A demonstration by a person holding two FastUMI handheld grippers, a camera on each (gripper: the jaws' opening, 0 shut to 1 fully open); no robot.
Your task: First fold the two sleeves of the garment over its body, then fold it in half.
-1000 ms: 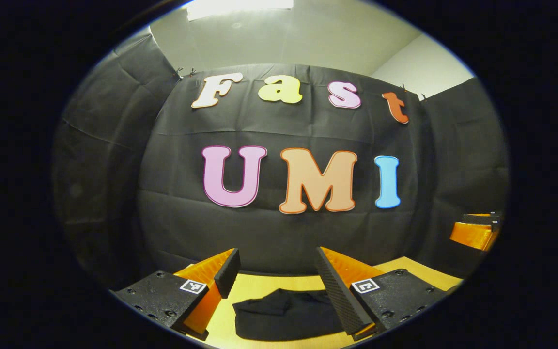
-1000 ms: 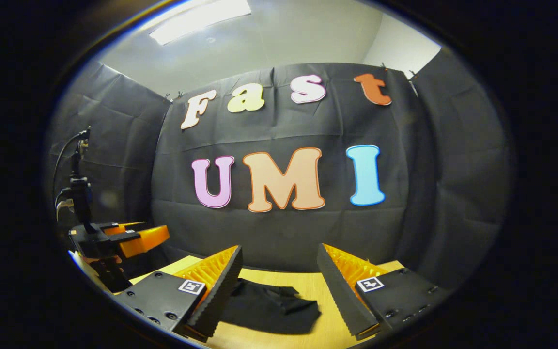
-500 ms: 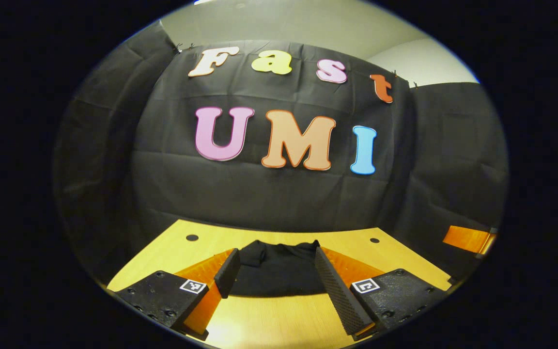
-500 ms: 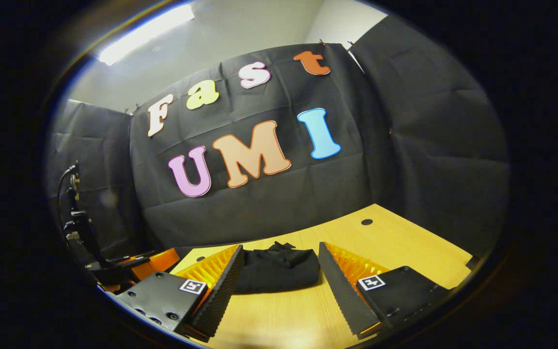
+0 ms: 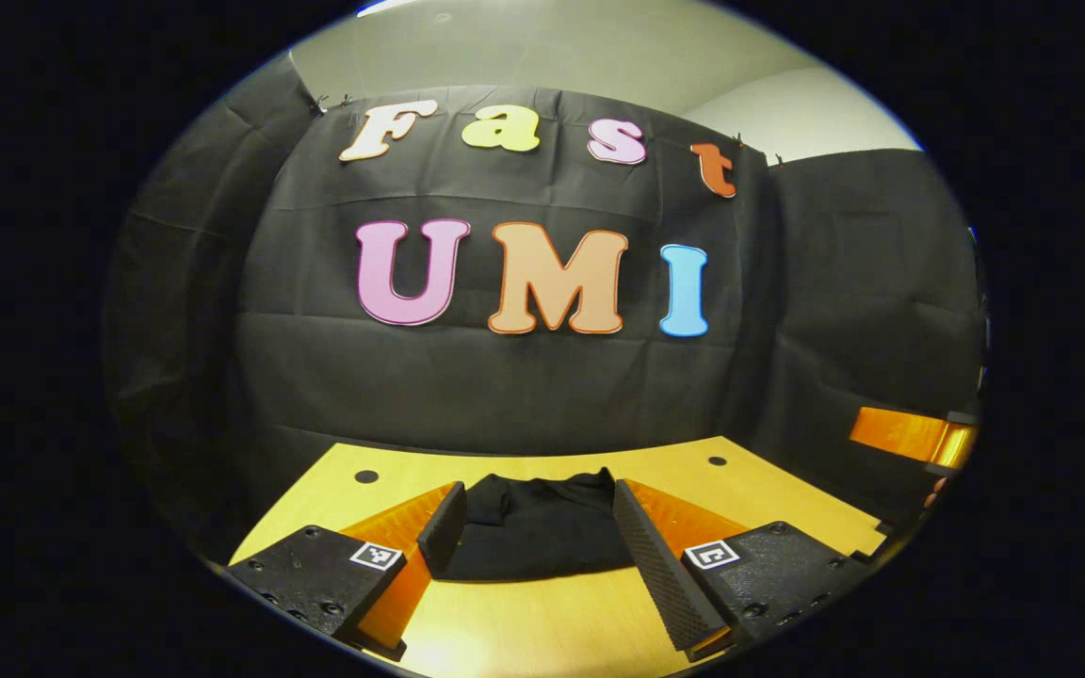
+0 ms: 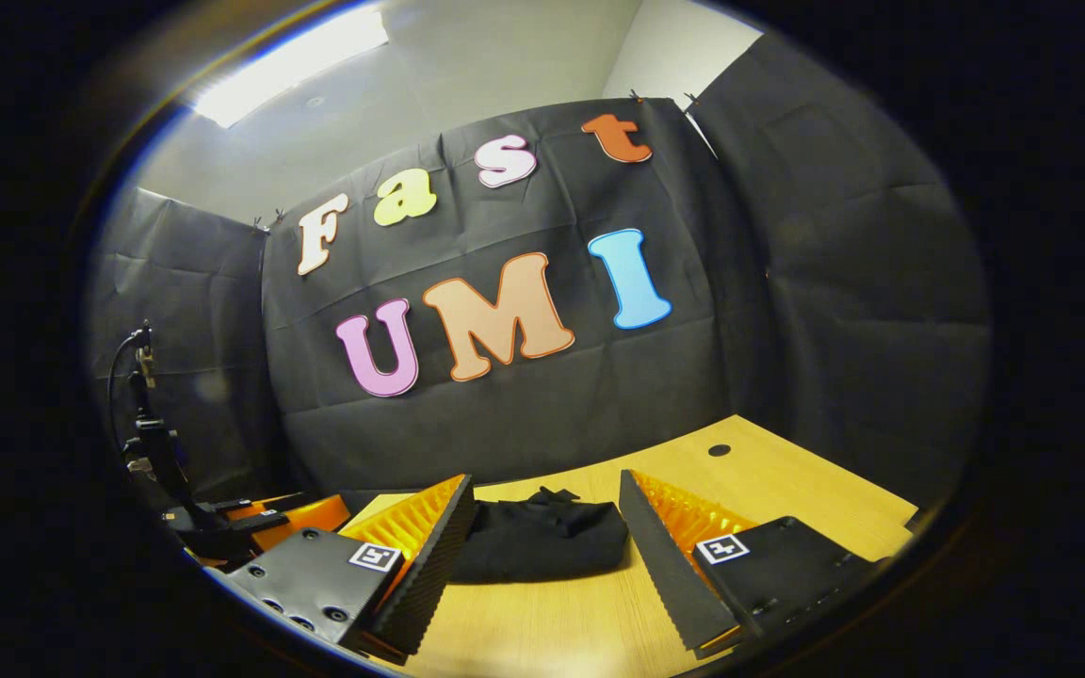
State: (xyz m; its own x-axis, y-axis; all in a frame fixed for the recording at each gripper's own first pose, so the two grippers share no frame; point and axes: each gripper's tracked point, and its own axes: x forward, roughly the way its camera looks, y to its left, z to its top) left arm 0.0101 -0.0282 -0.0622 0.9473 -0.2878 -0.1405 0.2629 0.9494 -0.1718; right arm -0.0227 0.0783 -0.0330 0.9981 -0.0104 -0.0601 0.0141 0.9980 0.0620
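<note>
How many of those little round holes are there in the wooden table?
2. In the left gripper view, one hole sits near the table's far left corner, the other hole near its far right corner. More may be hidden behind the black garment or the grippers.

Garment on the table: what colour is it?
Plain black garment, clearest in the left gripper view.

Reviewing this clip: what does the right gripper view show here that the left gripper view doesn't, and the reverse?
Right gripper view: a lit ceiling light, and the left gripper with its cable near the left edge. Left gripper view: two holes in the table top, and the right gripper at the right edge. Shared: the black garment lying as a compact bundle on the wooden table, seen between each view's own open fingers, with neither gripping it.
</note>
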